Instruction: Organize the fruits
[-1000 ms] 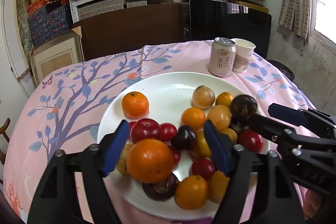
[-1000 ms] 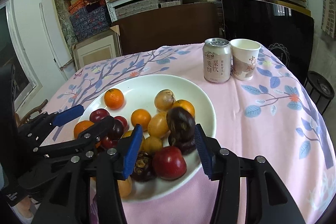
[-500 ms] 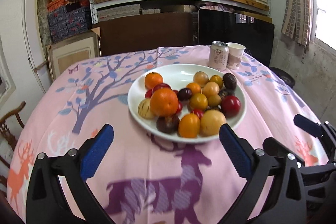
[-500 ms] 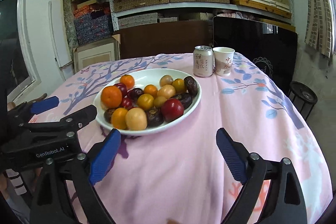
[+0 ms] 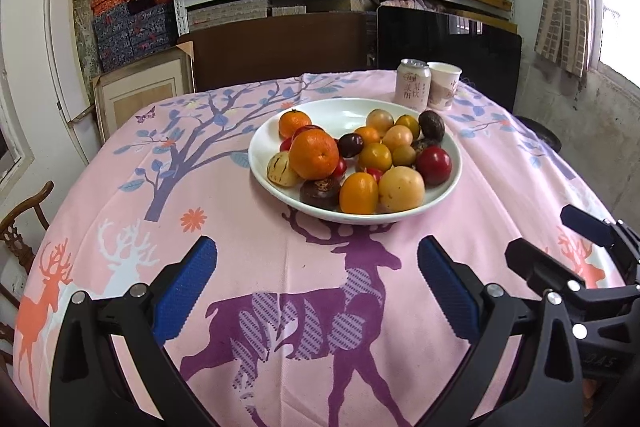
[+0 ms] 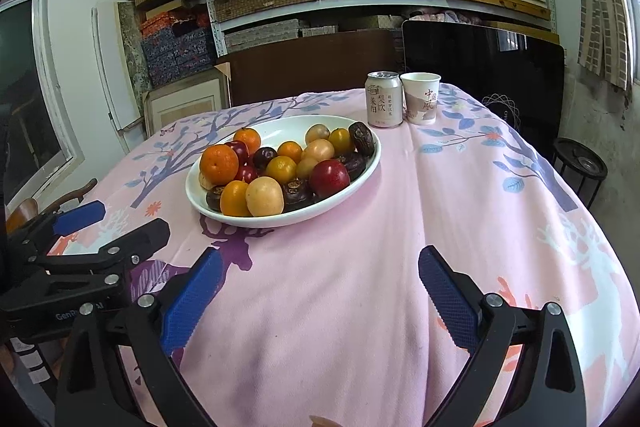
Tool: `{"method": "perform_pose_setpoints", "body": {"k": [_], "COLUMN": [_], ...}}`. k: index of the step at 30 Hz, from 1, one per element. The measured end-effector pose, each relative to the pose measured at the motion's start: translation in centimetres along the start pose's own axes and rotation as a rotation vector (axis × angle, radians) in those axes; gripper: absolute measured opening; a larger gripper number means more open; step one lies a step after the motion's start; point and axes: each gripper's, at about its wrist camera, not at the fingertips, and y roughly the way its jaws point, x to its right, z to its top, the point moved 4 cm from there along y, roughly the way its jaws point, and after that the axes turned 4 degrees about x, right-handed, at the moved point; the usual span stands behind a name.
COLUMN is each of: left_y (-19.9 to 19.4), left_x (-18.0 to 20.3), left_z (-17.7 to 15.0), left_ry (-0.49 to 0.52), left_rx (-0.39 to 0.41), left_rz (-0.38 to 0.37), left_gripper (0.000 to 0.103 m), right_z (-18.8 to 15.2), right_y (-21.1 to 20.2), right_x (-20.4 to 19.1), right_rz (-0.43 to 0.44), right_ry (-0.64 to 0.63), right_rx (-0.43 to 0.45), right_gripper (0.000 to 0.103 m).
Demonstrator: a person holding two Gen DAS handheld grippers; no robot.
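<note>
— Left gripper [image 5: 318,287] at the bottom of its frame: what was it doing?

— Its blue pads were spread wide with nothing between them. Same for the right gripper [image 6: 320,291]; "GenRo…" lettering showed on the black body at lower left of the right view.

— Where were the fruits [image 5: 356,157]?

— Piled in the white plate [image 5: 454,183] at frame centre, well apart from both grippers.

— Any other writing?

— Upper right, a can [image 6: 384,100] printed with Chinese characters touched a paper cup [image 6: 421,98] bearing red characters "中国风".

Lower fruits [image 5: 322,191] half buried in pile, can [image 6: 384,99] lettering illegible
</note>
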Motion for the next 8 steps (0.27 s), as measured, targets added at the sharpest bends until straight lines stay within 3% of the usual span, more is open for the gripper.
{"method": "perform_pose_setpoints", "body": {"k": [8], "left_y": [1.4], "left_x": [-0.6], "left_z": [-0.5], "left_ry": [-0.025], "left_rx": [-0.033], "left_rz": [0.008], "left_gripper": [0.099], "right_z": [0.1], "right_y": [-0.1], "right_x": [-0.3], "right_rz": [0.002], "right_ry": [-0.019], "right_rx": [0.001], "right_gripper": [0.099]}}
